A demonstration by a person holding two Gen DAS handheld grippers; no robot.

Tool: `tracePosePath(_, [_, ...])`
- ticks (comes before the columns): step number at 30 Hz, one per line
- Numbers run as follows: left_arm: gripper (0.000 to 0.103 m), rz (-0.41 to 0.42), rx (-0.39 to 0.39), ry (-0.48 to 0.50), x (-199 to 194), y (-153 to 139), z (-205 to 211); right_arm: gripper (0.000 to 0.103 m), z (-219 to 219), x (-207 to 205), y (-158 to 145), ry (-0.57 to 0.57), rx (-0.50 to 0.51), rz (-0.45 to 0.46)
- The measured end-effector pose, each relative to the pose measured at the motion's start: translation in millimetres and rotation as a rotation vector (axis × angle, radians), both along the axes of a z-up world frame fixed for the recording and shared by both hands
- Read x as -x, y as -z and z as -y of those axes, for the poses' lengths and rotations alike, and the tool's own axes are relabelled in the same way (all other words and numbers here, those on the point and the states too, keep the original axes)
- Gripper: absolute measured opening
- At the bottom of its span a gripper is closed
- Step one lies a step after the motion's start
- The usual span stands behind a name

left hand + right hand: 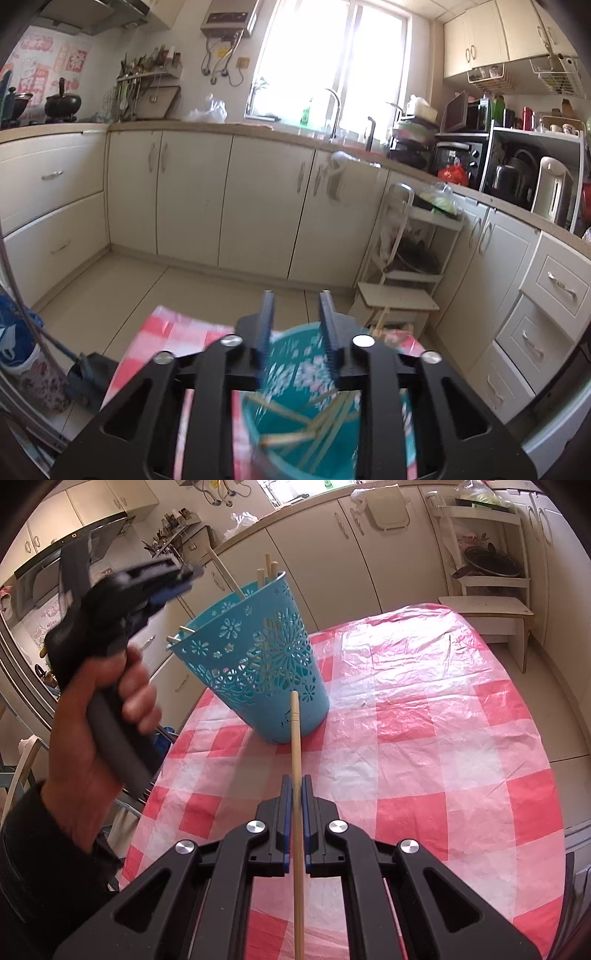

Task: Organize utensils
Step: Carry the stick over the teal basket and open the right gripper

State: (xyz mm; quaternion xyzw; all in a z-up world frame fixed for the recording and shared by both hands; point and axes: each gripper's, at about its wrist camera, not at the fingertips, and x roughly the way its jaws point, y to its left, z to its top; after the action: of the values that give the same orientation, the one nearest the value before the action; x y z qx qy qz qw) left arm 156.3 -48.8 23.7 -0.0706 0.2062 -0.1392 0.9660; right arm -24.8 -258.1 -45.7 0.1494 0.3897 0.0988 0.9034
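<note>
Your right claw grips a chopstick; your left claw stands open, empty. Tip it into the holder near the bench's far-left edge.

Blurred in the left wrist view: chopsticks inside the teal basket, count impossible to tell. Basket base cut off by the bottom edge, near rim hidden behind the left gripper. In the right wrist view, held chopstick running out past the bottom edge. Left gripper there motion-smeared, jaws unreadable.
</note>
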Motion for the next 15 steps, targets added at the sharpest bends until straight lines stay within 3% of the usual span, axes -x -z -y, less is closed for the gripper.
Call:
tracePosePath(3, [0.049, -0.016, -0.004, -0.017, 29, 10, -21, 0.006, 0, 1, -4, 0.008, -0.007, 0.022])
tracePosePath(9, [0.062, -0.083, 0.049, -0.083, 79, 23, -61, 0.006, -3, 7, -19, 0.006, -0.027, 0.114])
tracePosePath(13, [0.064, -0.153, 0.070, -0.124, 86, 36, -76, 0.006, -4, 12, -36, 0.018, -0.045, 0.192])
tracePosePath(15, [0.064, -0.150, 0.046, -0.124, 86, 36, -78, 0.006, -3, 13, -48, 0.026, -0.055, 0.230])
